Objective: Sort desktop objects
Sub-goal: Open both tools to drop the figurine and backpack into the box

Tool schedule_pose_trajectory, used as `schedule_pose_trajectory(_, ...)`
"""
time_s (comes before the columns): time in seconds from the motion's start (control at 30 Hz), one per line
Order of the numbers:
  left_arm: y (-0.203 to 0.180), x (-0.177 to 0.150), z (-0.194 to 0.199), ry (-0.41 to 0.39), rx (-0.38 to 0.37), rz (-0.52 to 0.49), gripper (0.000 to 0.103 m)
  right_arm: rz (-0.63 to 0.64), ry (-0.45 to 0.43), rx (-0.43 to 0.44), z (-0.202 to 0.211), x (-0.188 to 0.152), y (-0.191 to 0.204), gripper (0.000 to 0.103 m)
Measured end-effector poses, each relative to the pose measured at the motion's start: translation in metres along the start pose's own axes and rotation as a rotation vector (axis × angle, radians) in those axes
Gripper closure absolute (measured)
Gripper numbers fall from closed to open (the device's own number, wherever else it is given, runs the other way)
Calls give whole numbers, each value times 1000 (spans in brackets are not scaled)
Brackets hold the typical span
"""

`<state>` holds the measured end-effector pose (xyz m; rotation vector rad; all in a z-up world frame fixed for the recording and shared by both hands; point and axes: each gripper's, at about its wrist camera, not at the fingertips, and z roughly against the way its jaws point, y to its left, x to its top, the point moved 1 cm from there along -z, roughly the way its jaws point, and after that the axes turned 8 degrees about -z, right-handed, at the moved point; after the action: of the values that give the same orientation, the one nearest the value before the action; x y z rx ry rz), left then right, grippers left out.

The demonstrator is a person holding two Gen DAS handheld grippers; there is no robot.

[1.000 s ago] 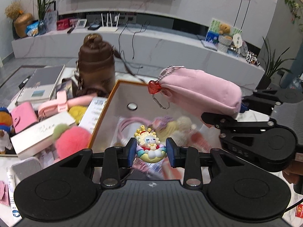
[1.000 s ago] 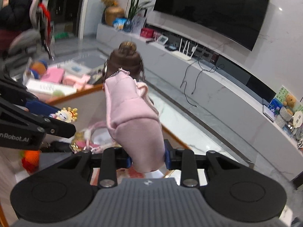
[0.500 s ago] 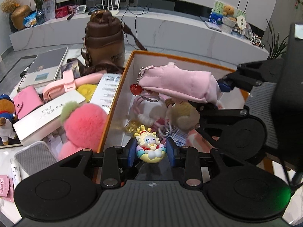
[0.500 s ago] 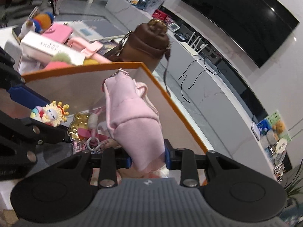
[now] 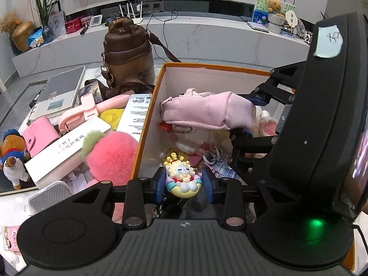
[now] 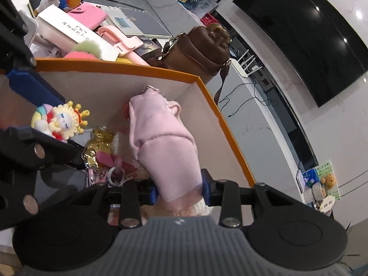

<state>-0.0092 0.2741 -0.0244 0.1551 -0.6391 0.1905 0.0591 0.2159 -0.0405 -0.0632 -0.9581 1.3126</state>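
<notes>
Between the blue pads of the left gripper sits a little sun-face doll charm, pinched tight on both sides. Just ahead of it is the orange box, with key rings and soft toys inside. To its right, the right gripper squeezes one end of a pink cloth pouch over the box. Left of the box lies a fluffy pink pom-pom.

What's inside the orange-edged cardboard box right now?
Inside the orange-edged cardboard box: a gold bear charm, pink trinkets and a key ring. The held pink fabric pouch and sun-faced doll charm cover the rest.
</notes>
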Motion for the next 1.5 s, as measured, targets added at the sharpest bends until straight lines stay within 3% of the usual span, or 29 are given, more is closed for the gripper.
schedule_pose_trajectory(0.1, 0, 0, 0, 4, 3, -2, 63, 3, -2, 8, 2, -1, -1, 62)
schedule_pose_trajectory(0.27, -2, 1, -2, 18, 20, -17, 63, 13, -14, 38, 4, -1, 1, 43)
schedule_pose_trajectory(0.53, -2, 2, -3, 26, 22, -16, 63, -47, -12, 86, 8, -3, -5, 43)
schedule_pose_trajectory(0.83, 2, 7, 3, 22, 15, 30, 48, -141, -22, 100, 25, -11, -19, 41)
schedule_pose_trajectory(0.97, -1, 14, 12, -7, 13, 40, 35, -202, -39, 114, 39, -14, -28, 38)
schedule_pose_trajectory(1.2, -8, 26, 29, -58, 7, 54, 34, -331, -75, 110, 71, -22, -45, 36)
schedule_pose_trajectory(1.5, -37, 22, 58, -157, 6, -24, 34, -445, -92, 68, 112, -39, -52, 31)
